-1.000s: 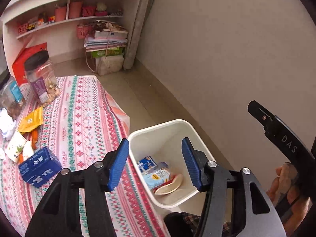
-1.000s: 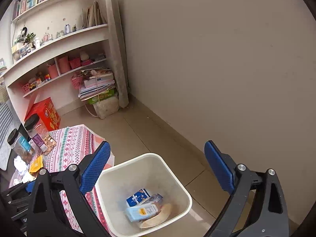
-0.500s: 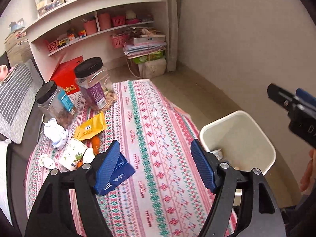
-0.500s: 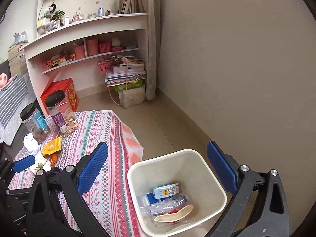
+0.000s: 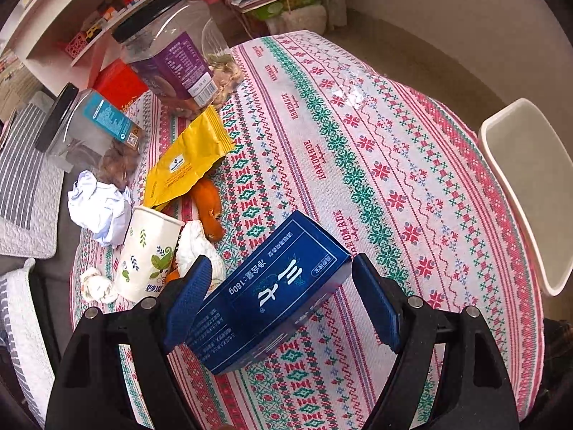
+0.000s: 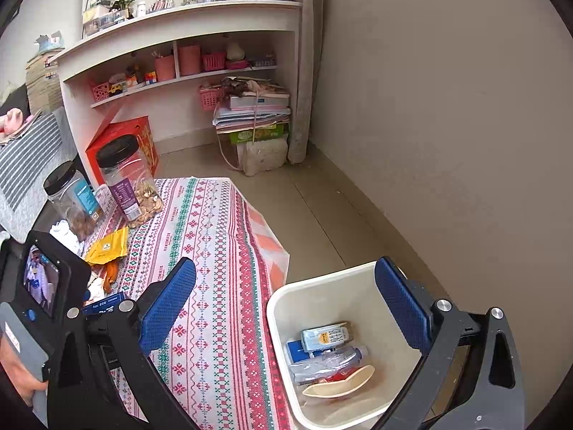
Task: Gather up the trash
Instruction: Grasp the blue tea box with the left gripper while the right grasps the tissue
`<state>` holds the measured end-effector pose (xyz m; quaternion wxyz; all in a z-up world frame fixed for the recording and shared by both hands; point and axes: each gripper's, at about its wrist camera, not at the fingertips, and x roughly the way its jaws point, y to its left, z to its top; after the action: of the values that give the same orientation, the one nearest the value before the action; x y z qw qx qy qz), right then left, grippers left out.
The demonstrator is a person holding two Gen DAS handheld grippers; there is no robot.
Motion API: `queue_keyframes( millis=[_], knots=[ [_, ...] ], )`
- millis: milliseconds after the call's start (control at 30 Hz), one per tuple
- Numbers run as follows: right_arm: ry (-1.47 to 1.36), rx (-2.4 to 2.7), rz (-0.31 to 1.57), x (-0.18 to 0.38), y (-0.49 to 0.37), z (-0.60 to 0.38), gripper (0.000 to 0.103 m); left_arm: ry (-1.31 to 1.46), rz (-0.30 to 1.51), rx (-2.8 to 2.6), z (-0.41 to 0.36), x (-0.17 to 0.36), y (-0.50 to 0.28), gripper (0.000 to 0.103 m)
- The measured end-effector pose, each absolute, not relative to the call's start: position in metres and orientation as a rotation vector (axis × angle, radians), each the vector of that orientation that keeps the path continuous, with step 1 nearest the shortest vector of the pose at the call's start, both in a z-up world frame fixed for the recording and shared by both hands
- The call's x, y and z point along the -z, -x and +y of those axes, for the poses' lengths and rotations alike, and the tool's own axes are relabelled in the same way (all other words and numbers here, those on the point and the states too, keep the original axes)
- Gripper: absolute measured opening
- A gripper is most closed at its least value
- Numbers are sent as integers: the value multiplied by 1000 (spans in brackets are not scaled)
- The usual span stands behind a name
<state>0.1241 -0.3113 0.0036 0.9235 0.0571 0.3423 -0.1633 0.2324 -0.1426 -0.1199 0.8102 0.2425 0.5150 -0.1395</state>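
The left tongs (image 5: 279, 304) were over the bin a second ago. Now they have swung across to the desk (image 5: 358, 165) and dipped down over the blue box (image 5: 272, 301). Their jaws have just been opening wider, and now they stand spread. The box is between them, but the pads do not press on it yet. The left pad is right beside the box's near side. The right pad is a little apart from its far corner. This looks like the start of picking up the next bit of trash.

The box lies flat on the cloth near the desk's front edge, turned slantwise to the tongs. Just behind it are a paper cup (image 5: 147, 254) on its side, a white wad (image 5: 98, 206), a yellow bag (image 5: 186, 159) and some orange peel (image 5: 207, 208). Two jars (image 5: 168, 57) stand at the back.

The right tongs (image 6: 286, 308) have moved too. They now see more of the desk, but they hang above the bin (image 6: 322, 286), spread wide with nothing in them. The bin stands on the floor right by the desk. It already holds a small carton (image 6: 324, 337), a clear bottle (image 6: 329, 358) and a pale dish (image 6: 340, 383). A lot of trash is still left on the desk.
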Motion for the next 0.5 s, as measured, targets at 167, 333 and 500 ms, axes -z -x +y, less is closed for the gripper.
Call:
queue_keyframes(
  millis=[167,333,500],
  knots=[
    [-124,314,737,6,-138,-300,96,-560,1065,317,-138,120,-223,55],
    [-137,269,785,18,-152,-285,96,-352,1077,327,-92,86,-218,46],
    [-125,198,850,40,-173,-248,96,-28,1105,326,-13,52,-210,45]
  ],
)
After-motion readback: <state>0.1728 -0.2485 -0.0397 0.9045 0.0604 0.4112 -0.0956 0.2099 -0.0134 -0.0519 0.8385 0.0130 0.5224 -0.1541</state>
